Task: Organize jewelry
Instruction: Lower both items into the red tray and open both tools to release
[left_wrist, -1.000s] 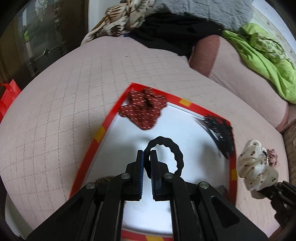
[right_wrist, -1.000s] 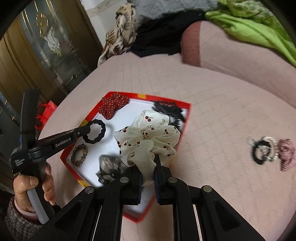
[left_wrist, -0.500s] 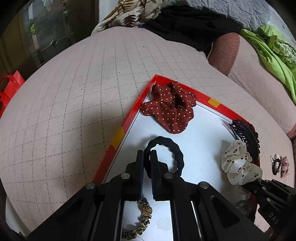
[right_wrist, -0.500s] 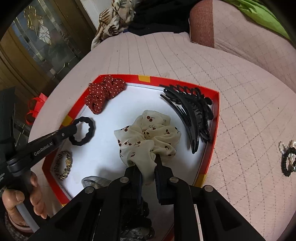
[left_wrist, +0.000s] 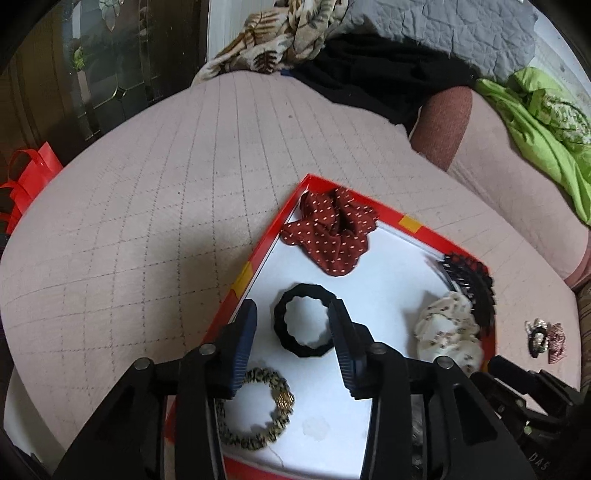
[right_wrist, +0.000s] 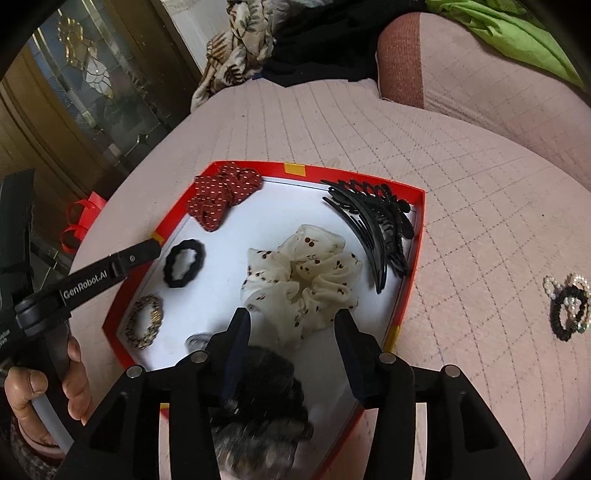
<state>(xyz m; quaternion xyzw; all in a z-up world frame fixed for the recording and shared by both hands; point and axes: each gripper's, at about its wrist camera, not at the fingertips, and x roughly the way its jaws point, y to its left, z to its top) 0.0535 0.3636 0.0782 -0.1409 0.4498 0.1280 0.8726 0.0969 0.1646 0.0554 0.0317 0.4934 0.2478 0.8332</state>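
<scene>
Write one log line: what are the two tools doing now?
left tool: opening over black band | right tool: opening over cherry scrunchie | both lie in tray

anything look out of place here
Yes: a black and pearl hair tie lies on the pink quilt, outside the red tray that holds the other hair accessories. A pink piece lies beside it.

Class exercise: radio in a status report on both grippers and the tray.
Left gripper opening, black hair tie loose between jaws. Right gripper opening over cherry scrunchie, released. Both in red tray. Nothing blocking.
</scene>
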